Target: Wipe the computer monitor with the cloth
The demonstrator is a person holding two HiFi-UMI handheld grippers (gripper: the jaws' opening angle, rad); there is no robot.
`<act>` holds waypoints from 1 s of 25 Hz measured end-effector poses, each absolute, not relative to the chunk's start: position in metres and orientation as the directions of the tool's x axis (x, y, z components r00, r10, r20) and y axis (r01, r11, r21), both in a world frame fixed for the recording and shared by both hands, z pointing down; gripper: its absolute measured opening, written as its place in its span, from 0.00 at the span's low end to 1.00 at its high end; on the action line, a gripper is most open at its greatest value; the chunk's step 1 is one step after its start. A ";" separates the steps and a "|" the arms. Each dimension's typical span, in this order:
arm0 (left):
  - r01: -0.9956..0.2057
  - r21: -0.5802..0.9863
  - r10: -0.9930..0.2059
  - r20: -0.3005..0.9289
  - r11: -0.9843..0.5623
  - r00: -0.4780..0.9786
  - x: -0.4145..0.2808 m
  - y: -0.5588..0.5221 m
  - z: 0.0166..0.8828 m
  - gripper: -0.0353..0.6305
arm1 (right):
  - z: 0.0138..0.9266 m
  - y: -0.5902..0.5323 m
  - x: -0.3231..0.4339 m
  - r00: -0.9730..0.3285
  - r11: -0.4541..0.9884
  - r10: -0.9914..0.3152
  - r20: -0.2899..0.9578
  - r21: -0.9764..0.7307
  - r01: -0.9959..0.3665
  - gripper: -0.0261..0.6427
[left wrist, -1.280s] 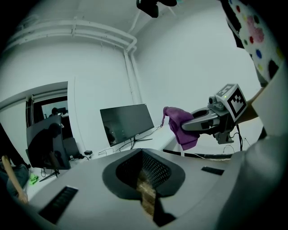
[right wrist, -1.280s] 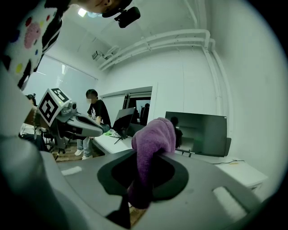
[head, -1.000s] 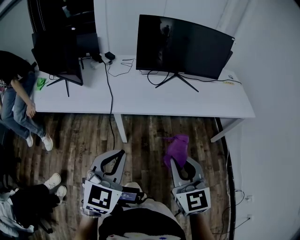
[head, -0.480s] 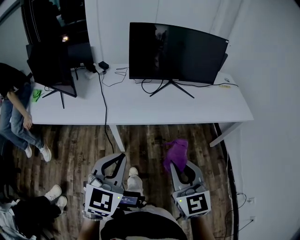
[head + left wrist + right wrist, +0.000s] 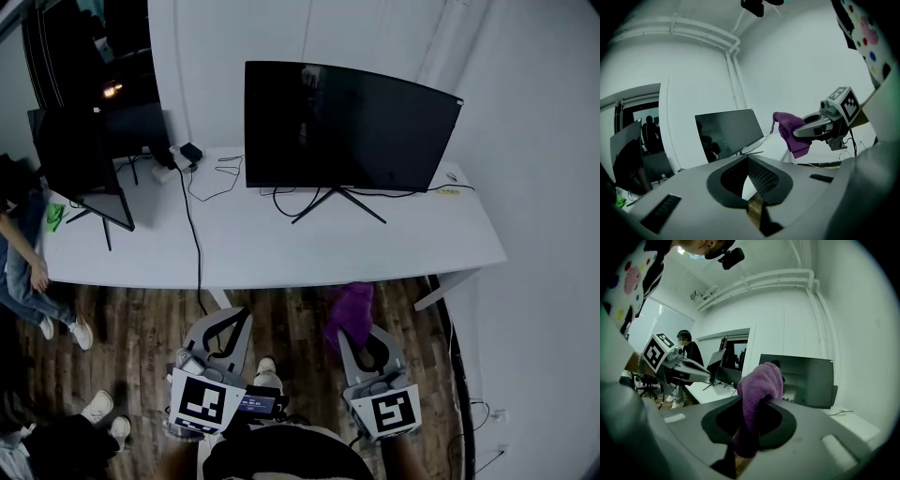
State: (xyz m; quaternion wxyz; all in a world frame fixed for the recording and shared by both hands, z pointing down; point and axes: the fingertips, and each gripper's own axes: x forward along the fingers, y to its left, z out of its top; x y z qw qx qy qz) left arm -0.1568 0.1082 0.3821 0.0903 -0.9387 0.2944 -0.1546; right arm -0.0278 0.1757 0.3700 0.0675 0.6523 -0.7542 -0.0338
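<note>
The big curved black monitor (image 5: 352,127) stands on its V-foot at the back of the white desk (image 5: 281,248), its screen dark. My right gripper (image 5: 352,328) is shut on a purple cloth (image 5: 350,307), held over the wood floor just short of the desk's front edge. In the right gripper view the cloth (image 5: 759,390) bulges up from between the jaws, with the monitor (image 5: 806,378) beyond it. My left gripper (image 5: 242,309) is shut with nothing in it, level with the right one. The left gripper view shows the monitor (image 5: 729,133) and the cloth (image 5: 791,131).
A second, smaller monitor (image 5: 80,155) stands at the desk's left end. A black cable (image 5: 192,220) runs from a power brick (image 5: 190,152) across the desk. A person (image 5: 23,253) sits at the left. A white wall closes the right side.
The desk and monitor have come nearer and lower in the head view. Both grippers keep their pose; the cloth now reaches the desk's front edge.
</note>
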 end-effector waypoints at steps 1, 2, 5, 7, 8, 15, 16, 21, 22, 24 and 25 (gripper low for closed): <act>-0.524 -0.260 -0.580 0.238 -0.811 0.779 -0.154 0.096 0.382 0.06 | 0.370 0.164 -0.026 -0.141 0.149 -0.988 0.064 0.143 -0.978 0.14; -0.524 -0.258 -0.579 0.236 -0.812 0.781 -0.150 0.083 0.381 0.06 | 0.370 0.152 -0.024 -0.141 0.150 -0.988 0.069 0.145 -0.978 0.14; -0.516 -0.253 -0.569 0.229 -0.818 0.789 -0.141 0.046 0.376 0.06 | 0.368 0.116 -0.017 -0.136 0.146 -0.988 0.075 0.145 -0.979 0.14; -0.514 -0.254 -0.567 0.228 -0.819 0.791 -0.137 0.023 0.375 0.06 | 0.365 0.092 -0.014 -0.139 0.149 -0.988 0.071 0.150 -0.977 0.14; -0.515 -0.254 -0.568 0.228 -0.819 0.791 -0.135 0.011 0.374 0.06 | 0.363 0.080 -0.012 -0.142 0.151 -0.987 0.071 0.152 -0.977 0.14; -0.521 -0.239 -0.569 0.241 -0.820 0.786 -0.123 -0.063 0.376 0.06 | 0.363 0.005 -0.003 -0.172 0.185 -0.981 0.089 0.175 -0.967 0.14; -0.525 -0.234 -0.572 0.245 -0.818 0.783 -0.123 -0.072 0.378 0.06 | 0.363 -0.005 -0.002 -0.176 0.189 -0.981 0.088 0.176 -0.966 0.14; -0.538 -0.226 -0.583 0.250 -0.812 0.773 -0.122 -0.108 0.383 0.06 | 0.361 -0.047 0.000 -0.189 0.203 -0.978 0.087 0.193 -0.960 0.14; -0.538 -0.226 -0.582 0.248 -0.812 0.775 -0.121 -0.113 0.383 0.06 | 0.360 -0.053 0.000 -0.194 0.208 -0.977 0.086 0.202 -0.957 0.14; -0.537 -0.226 -0.581 0.249 -0.813 0.775 -0.122 -0.121 0.384 0.06 | 0.359 -0.063 0.001 -0.201 0.216 -0.976 0.088 0.219 -0.952 0.14; -0.539 -0.224 -0.583 0.251 -0.812 0.773 -0.122 -0.124 0.385 0.06 | 0.358 -0.068 0.001 -0.204 0.219 -0.975 0.090 0.226 -0.949 0.14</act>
